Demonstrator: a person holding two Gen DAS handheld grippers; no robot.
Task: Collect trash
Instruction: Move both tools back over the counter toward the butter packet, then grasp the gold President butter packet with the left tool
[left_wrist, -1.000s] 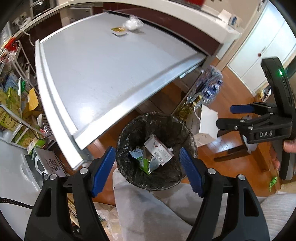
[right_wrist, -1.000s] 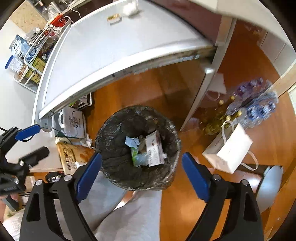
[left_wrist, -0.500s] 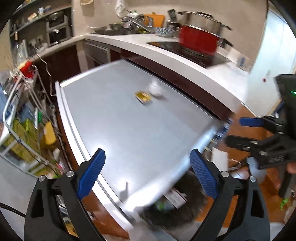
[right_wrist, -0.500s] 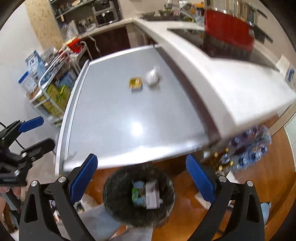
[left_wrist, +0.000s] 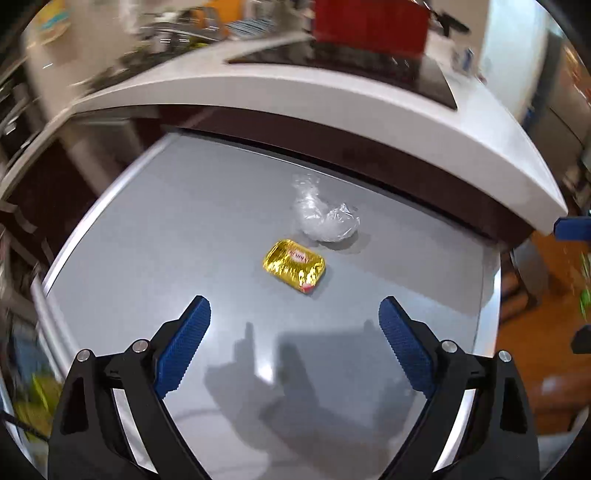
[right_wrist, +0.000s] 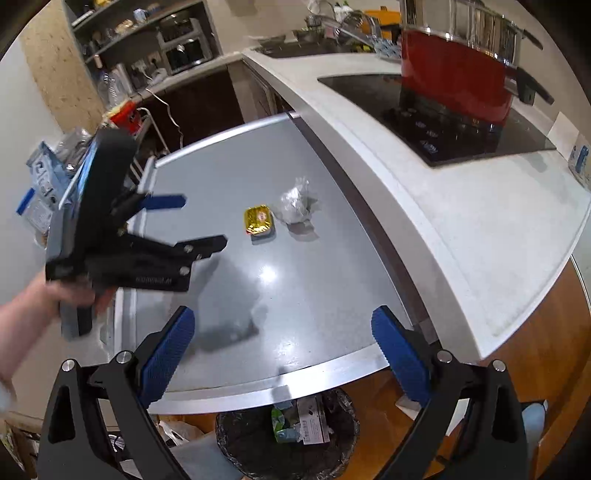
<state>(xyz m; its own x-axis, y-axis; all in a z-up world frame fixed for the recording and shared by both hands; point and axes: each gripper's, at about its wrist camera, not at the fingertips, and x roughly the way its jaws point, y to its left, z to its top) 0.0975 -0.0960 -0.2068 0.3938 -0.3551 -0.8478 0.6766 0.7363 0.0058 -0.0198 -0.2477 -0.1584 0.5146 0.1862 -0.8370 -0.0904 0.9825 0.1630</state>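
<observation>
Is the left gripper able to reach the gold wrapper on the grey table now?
Probably yes. The left gripper is open, the gold wrapper lies straight ahead between its fingers, and nothing stands between them.

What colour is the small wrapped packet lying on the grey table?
Shiny gold foil packet with a small red-and-white label; clearest in the left wrist view.

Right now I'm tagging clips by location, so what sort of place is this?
Most likely a home kitchen: a red pot stands on a black cooktop set in a white counter, beside a grey table.
</observation>
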